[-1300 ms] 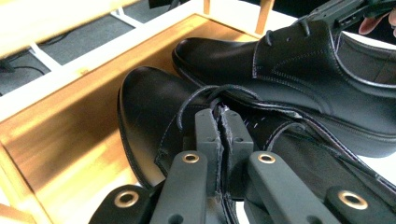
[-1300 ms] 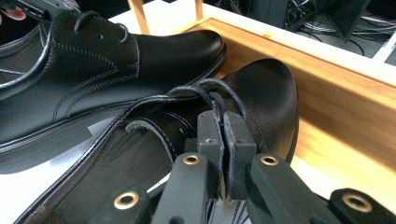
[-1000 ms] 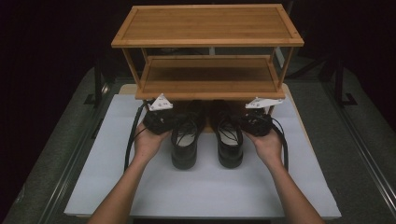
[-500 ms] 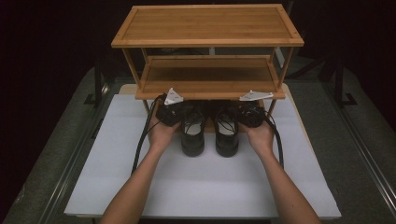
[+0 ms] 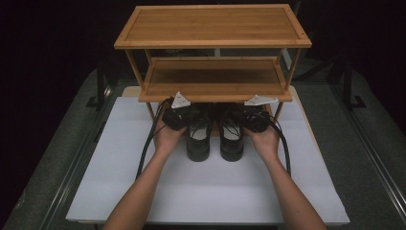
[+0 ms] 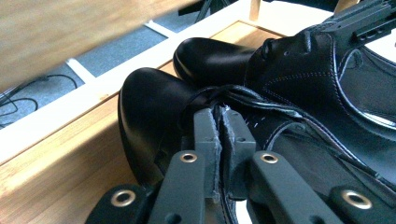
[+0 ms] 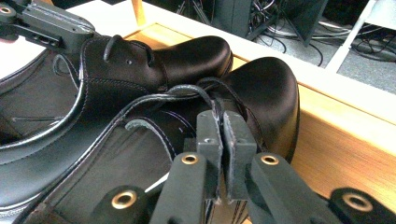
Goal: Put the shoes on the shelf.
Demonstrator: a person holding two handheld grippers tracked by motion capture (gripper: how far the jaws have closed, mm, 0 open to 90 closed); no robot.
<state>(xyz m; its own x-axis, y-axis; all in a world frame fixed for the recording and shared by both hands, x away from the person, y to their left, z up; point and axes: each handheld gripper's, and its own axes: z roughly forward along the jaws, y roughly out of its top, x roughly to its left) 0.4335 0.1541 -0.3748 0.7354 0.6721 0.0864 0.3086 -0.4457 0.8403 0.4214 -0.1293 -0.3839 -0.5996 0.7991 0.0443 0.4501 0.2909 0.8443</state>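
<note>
Since a second ago we have pushed both shoes toe-first under the rack [image 5: 213, 91], left gripper [image 6: 222, 122] pinched shut on the left shoe's [image 5: 197, 139] edge, right gripper [image 7: 222, 122] likewise on the right shoe [image 5: 231, 139], steering the pair in together.

Black glossy shoes [image 5: 215, 136]; light-brown bamboo rack [image 5: 213, 26]; white mat [image 5: 210, 187]; grey-green table [image 5: 371, 158].

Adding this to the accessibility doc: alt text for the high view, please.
Two hands hold tongs, the left tongs shut on the left black leather shoe and the right tongs on the right black leather shoe, toes tucked under the lower shelf of a two-tier bamboo shoe rack. All sit on a white table.
</note>
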